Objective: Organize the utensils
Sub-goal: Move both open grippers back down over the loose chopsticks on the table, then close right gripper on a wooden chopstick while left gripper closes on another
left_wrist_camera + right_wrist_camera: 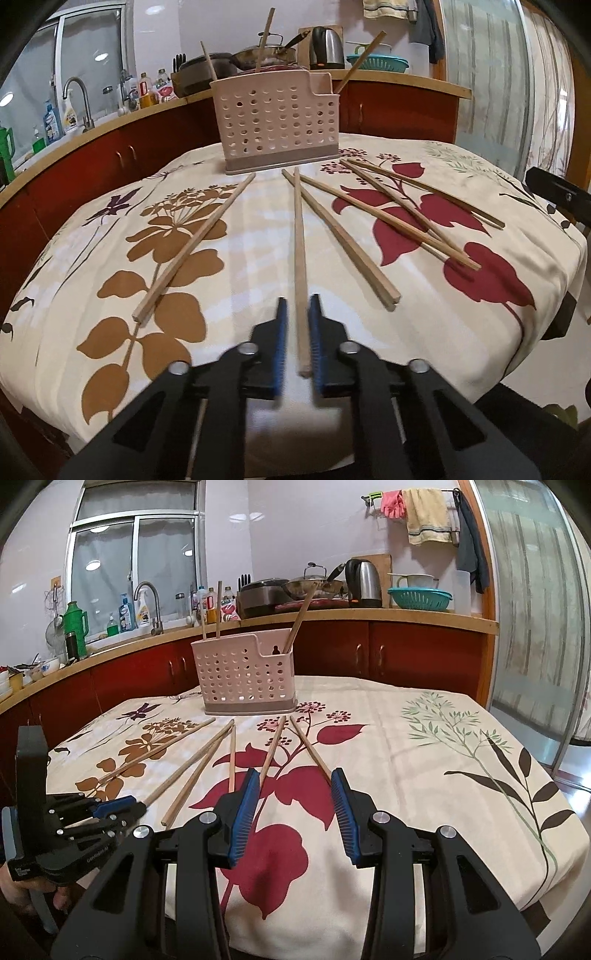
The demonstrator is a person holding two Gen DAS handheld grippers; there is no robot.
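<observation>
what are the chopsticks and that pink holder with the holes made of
The long tan chopsticks look like bare wood or bamboo: matte, pale brown, square-cut ends, no gloss. The pink perforated utensil holder looks like moulded plastic: smooth, even colour, neat round holes, with a darker taupe base.

The chopsticks [301, 266] look like plain matt wood, pale and unvarnished. The holder [275, 125] is matt pink plastic full of round holes, on a greyer base. A soft printed cloth [424, 760] covers the bench, slightly creased. Each tool [291, 786] is black matt plastic with ribbed blue pads [243, 812] and shiny metal rivets [208, 816].
</observation>
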